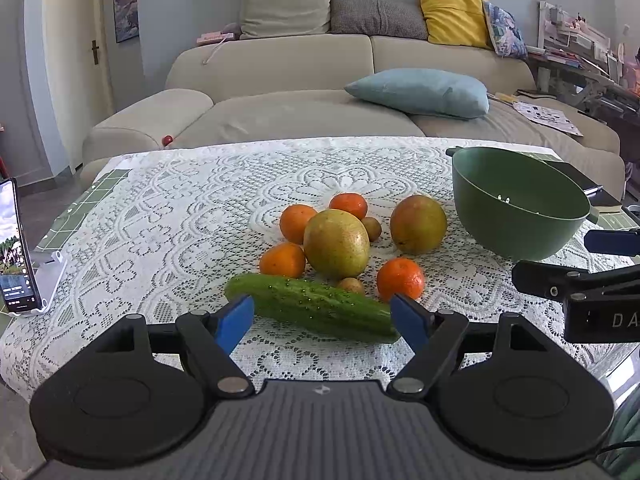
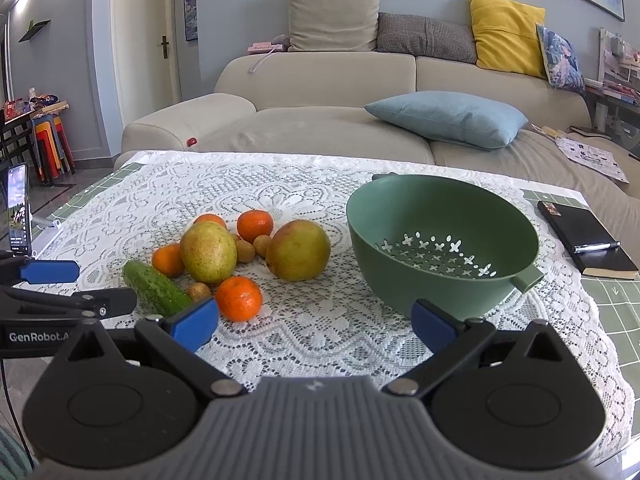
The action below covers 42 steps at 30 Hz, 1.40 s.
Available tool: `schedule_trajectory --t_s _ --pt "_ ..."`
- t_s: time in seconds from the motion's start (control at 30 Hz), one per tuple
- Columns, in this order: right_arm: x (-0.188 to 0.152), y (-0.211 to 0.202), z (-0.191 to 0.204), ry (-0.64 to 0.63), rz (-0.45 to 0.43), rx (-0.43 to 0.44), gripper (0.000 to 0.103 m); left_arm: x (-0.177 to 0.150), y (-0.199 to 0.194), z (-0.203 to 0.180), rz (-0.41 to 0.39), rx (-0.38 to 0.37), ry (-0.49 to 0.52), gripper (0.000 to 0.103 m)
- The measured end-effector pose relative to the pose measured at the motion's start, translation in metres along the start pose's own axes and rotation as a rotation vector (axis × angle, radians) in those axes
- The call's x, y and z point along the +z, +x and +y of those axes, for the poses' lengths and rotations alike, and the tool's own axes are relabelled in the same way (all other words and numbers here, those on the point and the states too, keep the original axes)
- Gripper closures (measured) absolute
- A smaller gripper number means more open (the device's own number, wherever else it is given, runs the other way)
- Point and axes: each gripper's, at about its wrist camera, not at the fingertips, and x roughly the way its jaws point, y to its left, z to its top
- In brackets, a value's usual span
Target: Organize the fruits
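My left gripper (image 1: 322, 318) hangs with jaws wide over the cucumber (image 1: 310, 306). Beyond it: four tangerines (image 1: 400, 279), two larger fruits (image 1: 336, 243), green colander (image 1: 516, 204).

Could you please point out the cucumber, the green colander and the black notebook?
cucumber (image 1: 316, 306), left wrist view, middle of its body
green colander (image 2: 400, 216), right wrist view, inner wall
black notebook (image 2: 580, 236), right wrist view, cover

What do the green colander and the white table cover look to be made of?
Green colander: probably moulded plastic with a matte finish, judging by its uniform colour, cross-shaped drain holes and moulded handle tab. Table cover: looks like white lace, cotton or synthetic; an openwork floral pattern lets the dark surface beneath show through.
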Motion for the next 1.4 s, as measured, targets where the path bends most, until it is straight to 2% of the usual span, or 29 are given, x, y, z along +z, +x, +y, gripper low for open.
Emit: schedule_trajectory --t_s 1.4 --pt "-0.0023 -0.0003 -0.0018 -0.004 0.011 -0.006 0.004 -0.0005 -0.0003 0.0048 0.006 0.004 -0.014 0.012"
